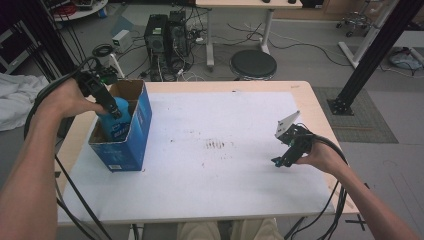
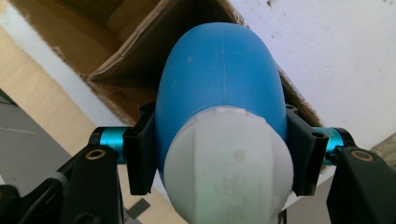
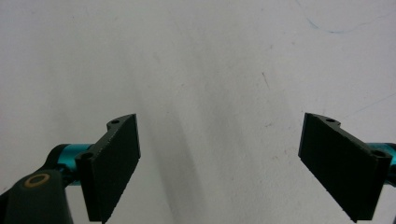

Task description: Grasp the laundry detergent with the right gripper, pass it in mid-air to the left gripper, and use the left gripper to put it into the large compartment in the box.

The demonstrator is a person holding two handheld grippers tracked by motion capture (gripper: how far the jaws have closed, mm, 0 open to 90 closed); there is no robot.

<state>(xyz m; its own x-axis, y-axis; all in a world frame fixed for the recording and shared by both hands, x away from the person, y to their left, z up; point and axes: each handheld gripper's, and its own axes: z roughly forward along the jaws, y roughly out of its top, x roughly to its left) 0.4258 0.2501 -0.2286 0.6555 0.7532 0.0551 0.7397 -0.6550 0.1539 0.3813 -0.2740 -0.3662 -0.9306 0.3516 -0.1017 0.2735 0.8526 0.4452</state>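
Left gripper (image 1: 114, 111) at the bench's left edge, over the open top of a blue cardboard box (image 1: 135, 142); jaws clamped on the sides of a blue bottle (image 1: 116, 122) just below its white cap. Bottle standing inside the box, upper part poking above the rim, tilted slightly. In the left gripper view: both black pads pressed flat against the blue bottle (image 2: 219, 79), white cap (image 2: 229, 168) nearest the camera, brown inner flaps and walls of the box (image 2: 121, 70) behind it, white sheet (image 2: 336, 56) beyond the box's edge. Box upright near the left edge of the bench (image 1: 310, 95), closer to the far left corner than the near one, printed side facing the middle of the white sheet (image 1: 215, 150) covering most of the top. Left hand (image 1: 67, 100) wrapped round the gripper body, cable looping off the left side. Right gripper (image 1: 286, 159) near the right edge of the bench, roughly midway along it, low over the sheet, pointing toward the middle, held by the right hand (image 1: 322, 157); grey three-cornered plate on top. Right gripper view: jaws spread wide, nothing between the pads (image 3: 116, 163), plain white sheet (image 3: 210, 70) underneath with faint marks. Contact with the sheet: cannot tell. Well apart from the box and bottle. Smudges on the sheet near the middle.
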